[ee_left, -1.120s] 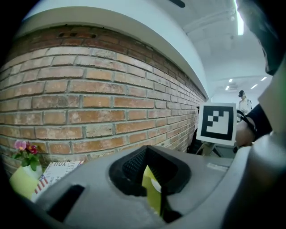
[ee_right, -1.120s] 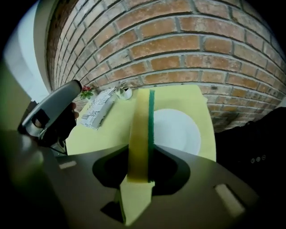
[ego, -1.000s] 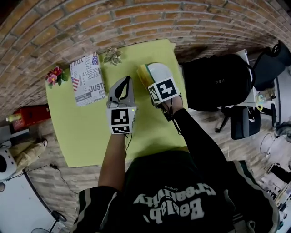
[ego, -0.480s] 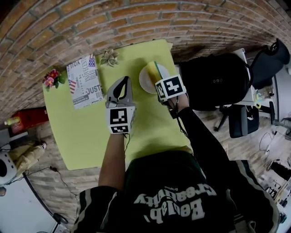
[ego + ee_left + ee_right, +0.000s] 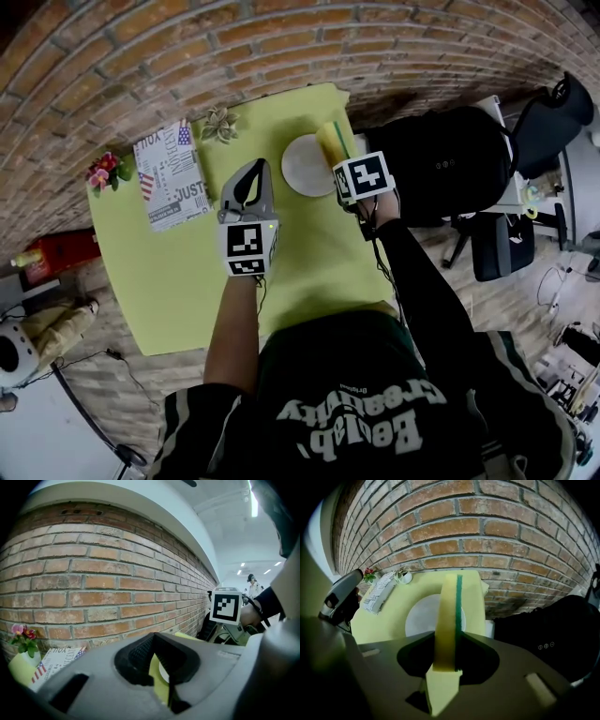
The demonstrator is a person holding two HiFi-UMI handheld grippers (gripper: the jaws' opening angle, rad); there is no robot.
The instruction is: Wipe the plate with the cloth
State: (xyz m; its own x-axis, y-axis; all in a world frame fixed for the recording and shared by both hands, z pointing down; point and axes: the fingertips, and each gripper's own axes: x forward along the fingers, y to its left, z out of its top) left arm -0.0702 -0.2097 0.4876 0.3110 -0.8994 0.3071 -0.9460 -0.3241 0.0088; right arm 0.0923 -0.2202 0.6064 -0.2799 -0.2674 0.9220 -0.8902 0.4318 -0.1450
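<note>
Spongy yellow cloth [image 5: 449,611] clamped in right claw [image 5: 447,633], round white plate [image 5: 421,617], left claw [image 5: 155,637] closed

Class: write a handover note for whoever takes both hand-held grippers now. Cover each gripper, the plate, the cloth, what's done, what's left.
Left hand-held gripper: shut, empty, beside the plate.
Right hand-held gripper: shut on the cloth, held at the plate's right rim.
Plate: white, flat on the table.
Done: cloth gripped.
Left: wiping; whether any is done cannot be told.

Plate and cloth, far right
White plate [image 5: 306,167] flat; yellow cloth [image 5: 450,616] (green-faced) edgewise at its right rim, in my right gripper [image 5: 448,641].
</note>
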